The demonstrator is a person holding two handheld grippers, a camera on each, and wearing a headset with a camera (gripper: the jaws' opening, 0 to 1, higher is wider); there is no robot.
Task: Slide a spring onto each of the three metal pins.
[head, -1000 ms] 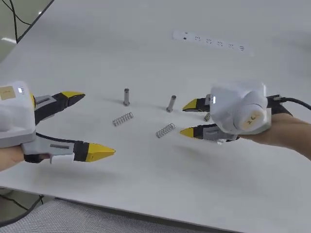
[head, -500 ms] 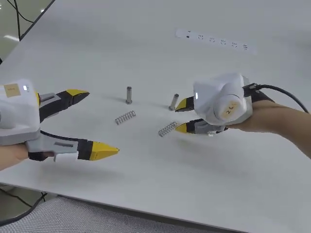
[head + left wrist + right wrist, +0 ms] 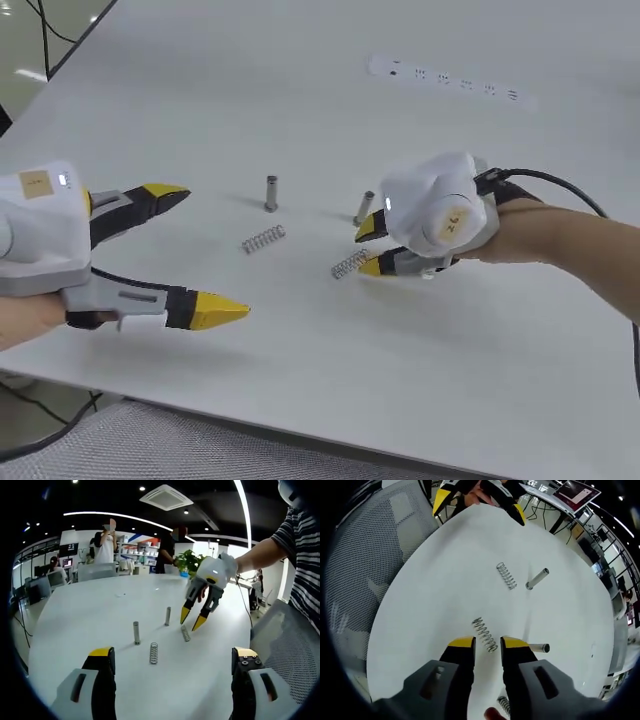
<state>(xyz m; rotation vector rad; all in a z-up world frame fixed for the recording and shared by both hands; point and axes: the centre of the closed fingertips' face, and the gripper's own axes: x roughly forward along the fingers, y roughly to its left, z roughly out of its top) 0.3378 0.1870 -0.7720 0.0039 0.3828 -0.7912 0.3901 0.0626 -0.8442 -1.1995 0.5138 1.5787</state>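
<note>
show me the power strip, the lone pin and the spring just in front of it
power strip [image 3: 455,82]: head view, middle of its top face
lone pin [image 3: 271,193]: head view, middle of its shaft
spring [image 3: 263,239]: head view, its middle coils

The left gripper is hovering low at the left side, with its jaws standing wide apart and pointing toward the right. The left hand is gripping it from behind. The right gripper is pointing leftward and tilting down, its jaws parted by a narrow gap only. The right forearm is reaching in from the right side.
</note>
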